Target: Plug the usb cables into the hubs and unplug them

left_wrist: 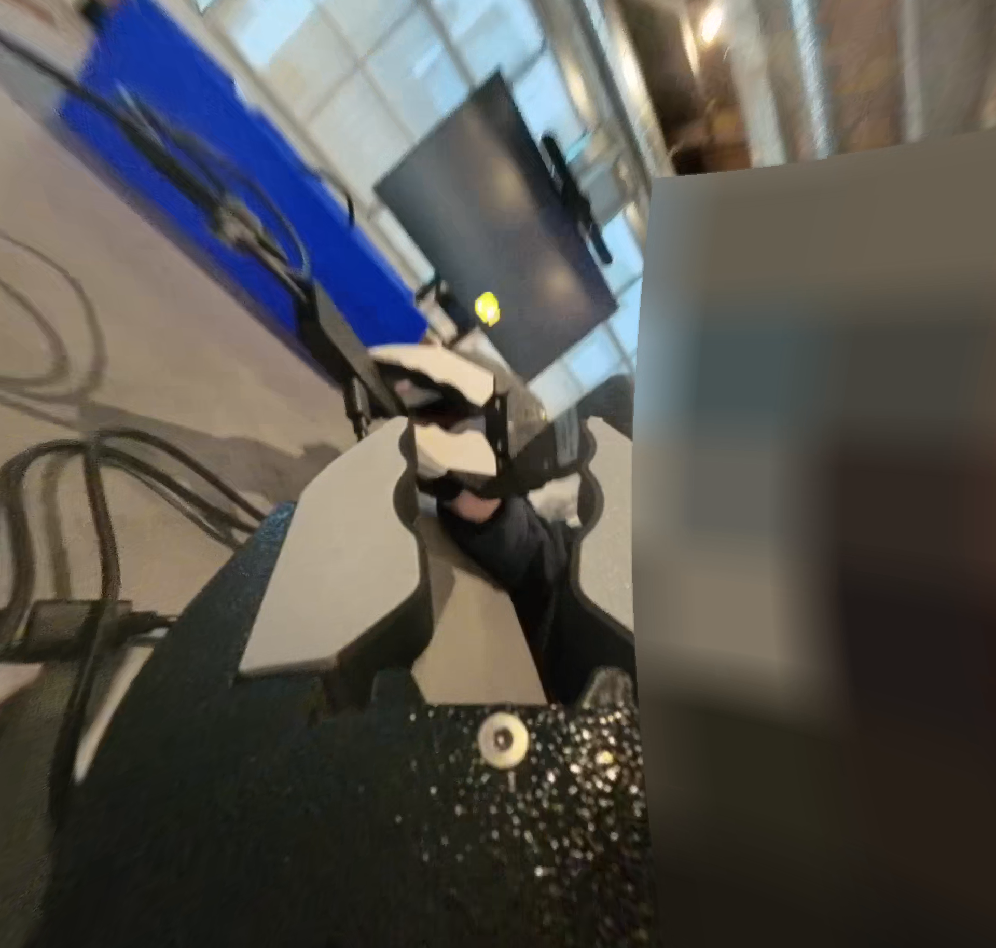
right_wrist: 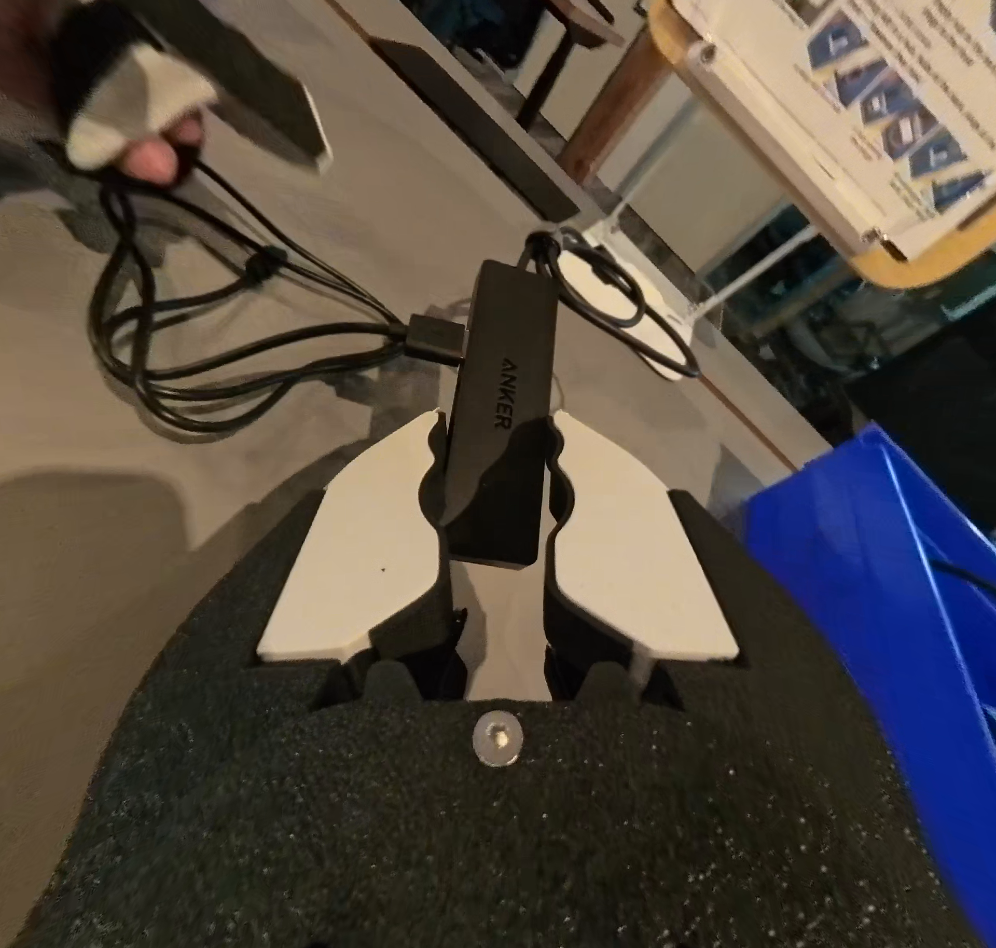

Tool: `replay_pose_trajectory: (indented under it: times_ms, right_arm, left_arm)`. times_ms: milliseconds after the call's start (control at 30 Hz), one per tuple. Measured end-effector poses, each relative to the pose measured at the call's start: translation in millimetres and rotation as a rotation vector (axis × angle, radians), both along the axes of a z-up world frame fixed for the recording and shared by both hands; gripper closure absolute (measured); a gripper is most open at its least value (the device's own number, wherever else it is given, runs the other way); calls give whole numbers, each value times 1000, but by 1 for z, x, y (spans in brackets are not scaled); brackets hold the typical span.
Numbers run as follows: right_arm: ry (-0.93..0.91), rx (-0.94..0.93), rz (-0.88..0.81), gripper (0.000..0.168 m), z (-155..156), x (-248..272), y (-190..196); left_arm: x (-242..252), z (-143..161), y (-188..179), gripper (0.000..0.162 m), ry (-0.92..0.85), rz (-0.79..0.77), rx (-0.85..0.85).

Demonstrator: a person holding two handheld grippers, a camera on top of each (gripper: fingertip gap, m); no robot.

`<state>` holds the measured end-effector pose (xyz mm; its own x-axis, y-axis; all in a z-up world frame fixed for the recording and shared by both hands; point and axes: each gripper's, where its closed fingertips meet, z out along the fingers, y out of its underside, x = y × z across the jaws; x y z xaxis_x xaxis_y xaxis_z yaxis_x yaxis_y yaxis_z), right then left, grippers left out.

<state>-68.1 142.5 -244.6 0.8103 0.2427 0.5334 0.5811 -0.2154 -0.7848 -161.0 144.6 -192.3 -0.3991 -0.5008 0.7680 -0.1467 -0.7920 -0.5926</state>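
In the right wrist view my right gripper (right_wrist: 496,426) is shut on a black USB hub (right_wrist: 501,383) and holds it tilted above the table. A black USB plug (right_wrist: 434,337) sits in the hub's left side. Its cables (right_wrist: 161,372) loop away to the left. My left gripper (right_wrist: 135,108) shows blurred at the top left, close to where the cables end. In the left wrist view my left gripper (left_wrist: 496,437) is open and empty. Beyond it are the right gripper's white fingers (left_wrist: 452,377) and the hub (left_wrist: 339,340).
A blue bin (left_wrist: 242,167) stands on the grey table (right_wrist: 323,194) and also shows at the right (right_wrist: 862,598). More black cables (left_wrist: 97,491) and a dark boxy item (left_wrist: 54,625) lie at the left. A dark monitor (left_wrist: 496,221) and a framed sheet (right_wrist: 862,86) stand behind.
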Motion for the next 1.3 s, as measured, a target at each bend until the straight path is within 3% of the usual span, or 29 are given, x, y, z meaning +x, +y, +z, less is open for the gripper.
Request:
replay_pose_trajectory:
  times_ms: [67,233,400,500,600,767,900,1000,1100,1200,1300]
  right_arm:
    - [43,-1,-31,134,1,8,0]
    - [124,27,-82,134,10,23,0]
    - [317,109,-123,134,49,42,-7]
    - [441,183,-118,134,96,60,-15]
    - [448,323,-121,134,165,86,-27]
    - [244,569,-246,134,271,148,-52]
    - [-69,661,-463,134,314,207,-66]
    - [-402,634,-647,134,321,249,-68]
    - [-762,504,-736,134,303,276,-57]
    - [-1050,305,-670,134,251,285,-34]
    - [-1085,104,-502,134,182,278,-19]
  left_arm:
    - [-6,8,19,107,-57,124,29]
    - [-17,17,47,113,-58,438,285]
    - [-29,17,70,120,-11,719,498]
    - [-31,12,74,124,24,790,590]
    - [-27,7,75,126,52,813,645]
    - [-25,3,76,130,71,841,724]
    - [-25,3,76,131,73,853,750]
    - [-24,3,75,131,71,854,759]
    - [-23,3,75,131,73,854,766]
    - [-22,2,74,131,80,851,776]
    - [-21,0,75,131,109,853,795]
